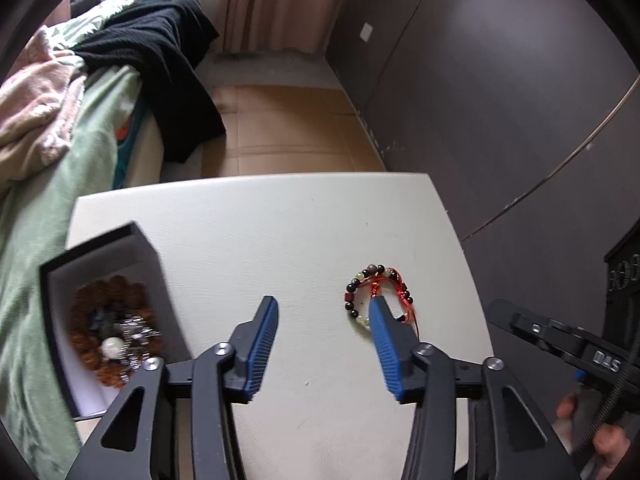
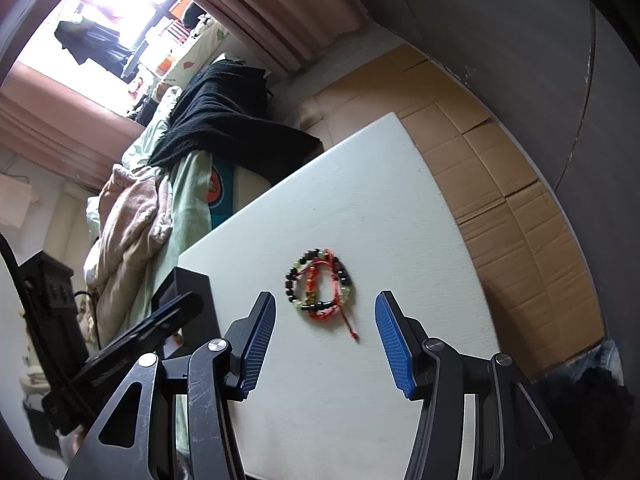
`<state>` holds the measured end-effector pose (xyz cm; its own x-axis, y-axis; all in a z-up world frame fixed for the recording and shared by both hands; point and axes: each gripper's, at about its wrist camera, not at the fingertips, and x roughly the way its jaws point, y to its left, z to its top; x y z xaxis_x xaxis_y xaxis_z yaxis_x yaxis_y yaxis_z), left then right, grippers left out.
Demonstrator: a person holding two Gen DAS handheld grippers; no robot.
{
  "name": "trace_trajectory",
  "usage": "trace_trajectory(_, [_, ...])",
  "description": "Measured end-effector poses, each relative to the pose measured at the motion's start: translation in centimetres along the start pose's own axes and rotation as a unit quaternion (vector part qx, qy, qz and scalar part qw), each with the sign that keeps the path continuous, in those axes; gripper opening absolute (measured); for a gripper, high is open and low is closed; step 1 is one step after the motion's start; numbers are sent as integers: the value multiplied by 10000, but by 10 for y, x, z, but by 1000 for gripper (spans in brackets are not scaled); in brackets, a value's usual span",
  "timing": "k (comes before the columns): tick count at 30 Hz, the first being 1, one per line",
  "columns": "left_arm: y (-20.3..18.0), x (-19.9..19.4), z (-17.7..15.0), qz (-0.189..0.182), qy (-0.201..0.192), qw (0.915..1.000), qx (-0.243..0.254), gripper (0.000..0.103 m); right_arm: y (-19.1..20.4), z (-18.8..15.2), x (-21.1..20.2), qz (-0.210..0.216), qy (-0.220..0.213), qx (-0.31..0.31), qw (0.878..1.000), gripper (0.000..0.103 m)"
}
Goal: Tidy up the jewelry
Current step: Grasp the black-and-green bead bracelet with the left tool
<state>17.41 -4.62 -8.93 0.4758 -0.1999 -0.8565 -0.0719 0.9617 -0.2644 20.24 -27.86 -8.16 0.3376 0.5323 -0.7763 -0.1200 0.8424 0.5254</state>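
Blue ribbed pads line the black fingers of both tongs, and both pairs stand spread wide with nothing between them. The left tongs (image 1: 324,306) hang low over the white rectangular bench (image 1: 248,232), angled forward and down; the right-hand fingertip (image 1: 378,308) of this pair overlaps the near edge of the beaded bracelet with red cord (image 1: 376,294) in the left wrist view, though whether it touches the beads cannot be told. The right tongs (image 2: 326,304) hover over the same bench (image 2: 360,208), tilted so the surface slopes across the view, and the bracelet (image 2: 320,284) lies flat just ahead of the gap between the two tips, apart from both.

That bracelet is a loose ring of dark, pale green and reddish beads, tangled with thin red thread whose free end trails toward the right tongs. It sits on bare bench well apart from the black open jewelry box with white lining (image 1: 60,280), which stands at the bench's left edge beside the green bedcover (image 1: 36,220). Inside the box rests a coil of brown wooden beads (image 1: 116,332) around some silvery pieces and one white bead. Part of the right tongs' black body (image 1: 560,340) shows at the lower right of the left wrist view.
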Motion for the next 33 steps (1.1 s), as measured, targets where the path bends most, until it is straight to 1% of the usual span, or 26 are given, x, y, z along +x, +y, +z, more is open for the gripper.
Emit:
trace_trajectory(5, [-4, 30, 1, -27, 166, 9998, -100, 45, -10, 3, -3, -36, 25, 29, 10000, 53])
trace_trajectory(10, [-7, 57, -1, -49, 341, 9992, -182, 38, -20, 8, -3, -92, 16, 165, 9998, 53])
trace_trajectory(12, [-9, 65, -1, -31, 399, 9991, -156, 37, -21, 9, -3, -95, 8, 191, 9998, 53])
trace_trajectory(15, [-13, 72, -3, 21, 443, 9989, -121, 33, -20, 9, -3, -90, 2, 192, 9998, 53])
trace_trajectory(18, [-20, 74, -4, 228, 360, 9991, 76, 26, -18, 9, -2, -96, 8, 175, 9998, 53])
trace_trajectory(20, [-22, 75, -5, 359, 409, 9983, 194, 7, -17, 8, -1, -104, 20, 160, 9998, 53])
trace_trajectory(21, [-19, 73, -5, 325, 419, 9984, 193, 8, -17, 8, 0, -107, 24, 153, 9998, 53])
trace_trajectory(23, [-14, 71, -6, 133, 510, 9986, 91, 8, -15, 8, 1, -112, 42, 122, 9999, 53])
trace_trajectory(26, [-8, 54, -6, -65, 354, 9994, -12, 8, -13, 7, 4, -88, 86, 66, 9999, 53])
trace_trajectory(29, [-4, 39, -4, -285, 282, 9991, -122, 7, -10, 5, 10, -99, 155, -28, 9998, 53])
trace_trajectory(33, [-5, 24, 1, -435, 201, 9988, -138, 7, -6, 4, 19, -147, 241, -143, 9995, 53])
